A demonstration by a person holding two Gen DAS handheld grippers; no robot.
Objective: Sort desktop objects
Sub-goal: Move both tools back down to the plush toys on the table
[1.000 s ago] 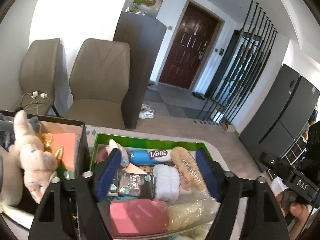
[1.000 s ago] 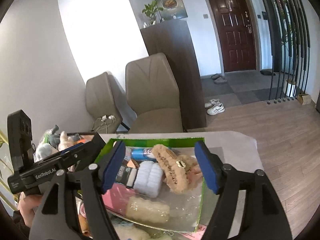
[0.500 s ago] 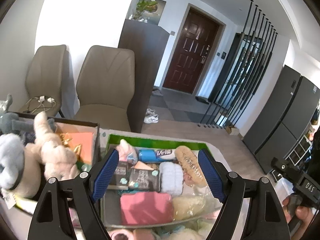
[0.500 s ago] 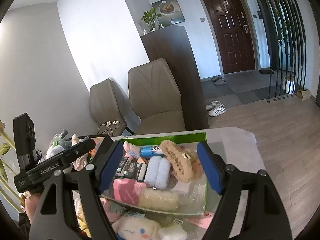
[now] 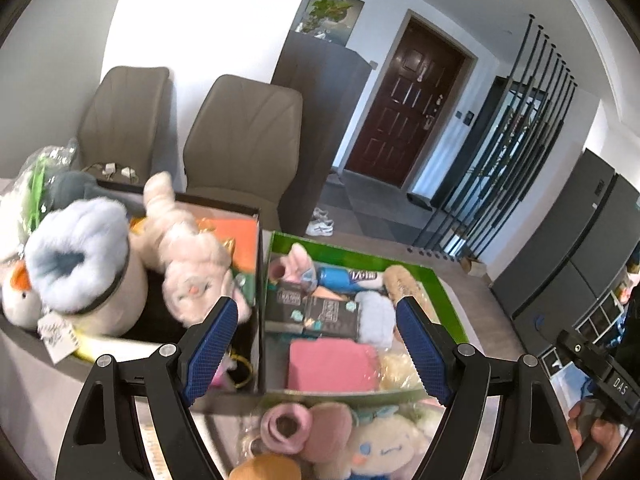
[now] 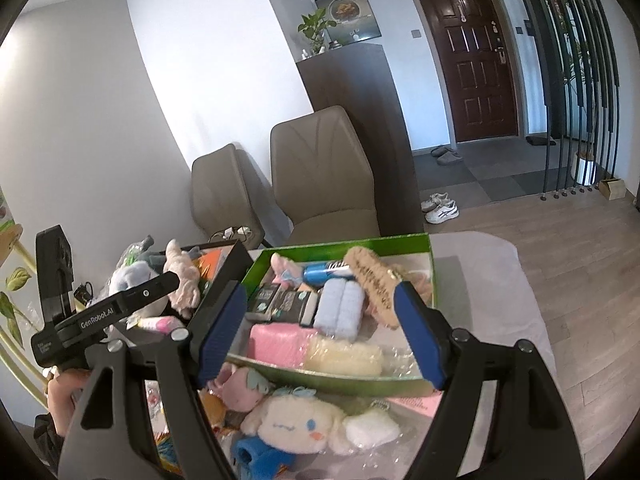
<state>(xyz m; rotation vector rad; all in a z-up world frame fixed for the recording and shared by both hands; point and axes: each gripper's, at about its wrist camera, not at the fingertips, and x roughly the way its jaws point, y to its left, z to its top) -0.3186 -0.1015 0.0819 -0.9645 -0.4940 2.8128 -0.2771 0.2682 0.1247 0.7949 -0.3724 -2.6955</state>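
Note:
A green box point(image 5: 352, 252) holds a pink block point(image 5: 332, 364), dark packets, a blue tube and a brown brush. Left of it, a dark box point(image 5: 224, 202) is filled with plush toys, among them a pink bunny point(image 5: 188, 264). My left gripper point(image 5: 316, 350) hovers open over the seam between the two boxes, with nothing between its blue pads. My right gripper point(image 6: 320, 334) is open and empty above the green box point(image 6: 340, 246). Loose plush toys lie on the table in front of the boxes, including a white dog point(image 6: 292, 424) and a pink one point(image 5: 284, 428).
Two beige chairs point(image 5: 244, 140) stand behind the table, with a dark cabinet point(image 5: 320, 92) beyond them. The table's bare light surface point(image 6: 500, 264) runs to the right of the green box. A hand point(image 5: 596, 436) holds the right gripper's handle at the far right.
Both grippers have drawn back toward the table's near side. The boxes now sit farther off, and the loose plush toys in front of them have come into view.

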